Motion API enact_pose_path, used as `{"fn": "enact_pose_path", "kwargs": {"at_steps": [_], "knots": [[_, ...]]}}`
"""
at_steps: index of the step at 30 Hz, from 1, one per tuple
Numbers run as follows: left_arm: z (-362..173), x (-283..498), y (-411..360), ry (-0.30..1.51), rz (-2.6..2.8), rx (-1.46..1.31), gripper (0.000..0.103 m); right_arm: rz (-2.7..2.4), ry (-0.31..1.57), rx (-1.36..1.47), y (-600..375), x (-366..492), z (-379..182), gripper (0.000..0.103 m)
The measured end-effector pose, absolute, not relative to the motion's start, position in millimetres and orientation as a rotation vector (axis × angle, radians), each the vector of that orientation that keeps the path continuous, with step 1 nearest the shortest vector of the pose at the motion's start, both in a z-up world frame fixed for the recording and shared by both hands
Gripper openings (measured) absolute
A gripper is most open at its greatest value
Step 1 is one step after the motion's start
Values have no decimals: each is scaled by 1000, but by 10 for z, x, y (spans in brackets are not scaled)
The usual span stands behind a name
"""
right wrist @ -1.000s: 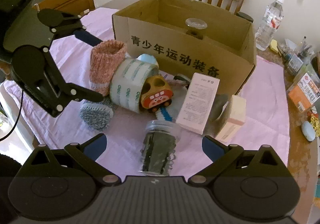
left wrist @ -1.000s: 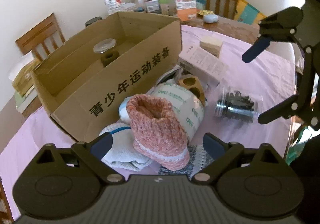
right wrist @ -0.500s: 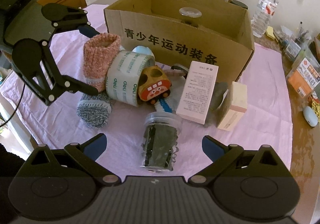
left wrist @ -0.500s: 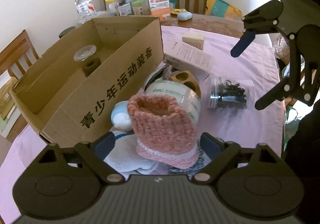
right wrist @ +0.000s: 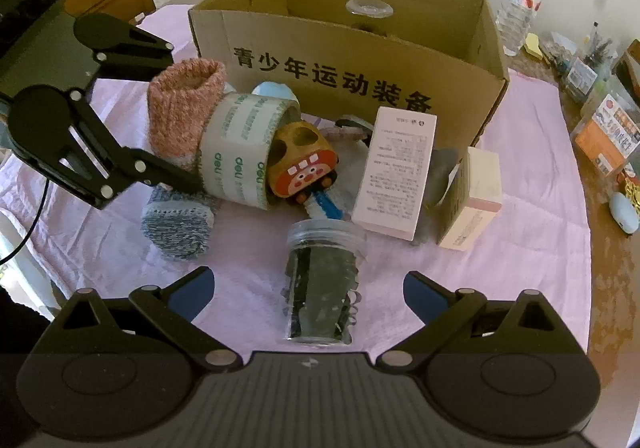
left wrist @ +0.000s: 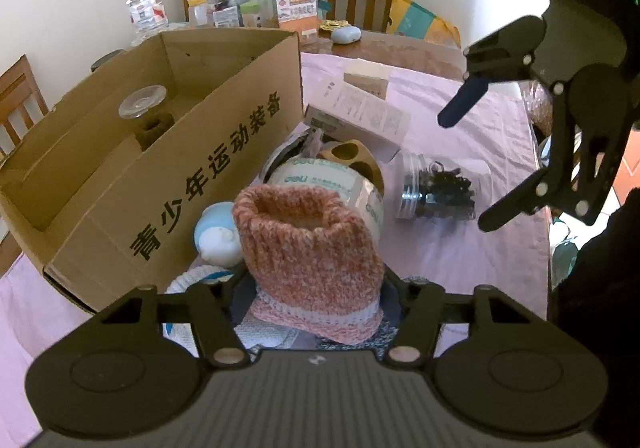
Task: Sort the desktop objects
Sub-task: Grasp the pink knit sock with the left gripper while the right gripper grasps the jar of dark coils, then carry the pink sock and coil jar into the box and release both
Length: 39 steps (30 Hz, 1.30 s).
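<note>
Two grippers: left gripper (right wrist: 170, 128) jaws clamped around pink sock (left wrist: 308, 256); right gripper (right wrist: 308, 294) jaws spread wide above clip jar (right wrist: 320, 280)

Wooden table (right wrist: 592, 208) (pink cloth (right wrist: 520, 248)), cardboard box (right wrist: 360, 60), jar (right wrist: 320, 288)

Cardboard box (right wrist: 360, 60): black Chinese characters 青少年运动装备 printed in one row along its long front wall, readable in both wrist views; in the left wrist view the row slants across that wall (left wrist: 208, 176)
Tape roll (right wrist: 240, 152): green brand word "deli" repeated around its white outer band, upside down in the right wrist view; the same green mark shows on the roll at 12 o'clock from the pink sock in the left wrist view (left wrist: 320, 184)
Pink carton (right wrist: 394, 172): blocks of small print on its face, too small to read
Orange packet (right wrist: 612, 136): at 3 o'clock on the counter, printed label, text not legible
</note>
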<state>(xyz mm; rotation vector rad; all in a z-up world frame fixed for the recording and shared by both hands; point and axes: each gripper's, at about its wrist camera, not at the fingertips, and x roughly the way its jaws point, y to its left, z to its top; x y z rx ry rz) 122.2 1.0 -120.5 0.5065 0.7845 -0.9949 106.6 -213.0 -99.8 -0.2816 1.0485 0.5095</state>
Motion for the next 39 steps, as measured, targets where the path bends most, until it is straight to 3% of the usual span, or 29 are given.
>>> {"fn": "enact_pose_path", "kwargs": {"at_steps": [6, 9, 14, 19, 39], "knots": [[-1157, 1195, 40, 771, -975, 506, 59, 507, 1065, -296, -2100, 1118, -1114, 99], [-1117, 1191, 54, 766, -956, 499, 59, 510, 1070, -315, -2083, 1145, -1171, 89], [-1046, 1187, 87, 758, -933, 496, 58, 501, 1083, -328, -2082, 1188, -1247, 81], [-980, 1179, 97, 758, -909, 487, 58, 507, 1109, -325, -2089, 1227, -1290, 60], [-792, 1044, -30, 841, -748, 472, 58, 576, 1002, -336, -2196, 1129, -888, 60]]}}
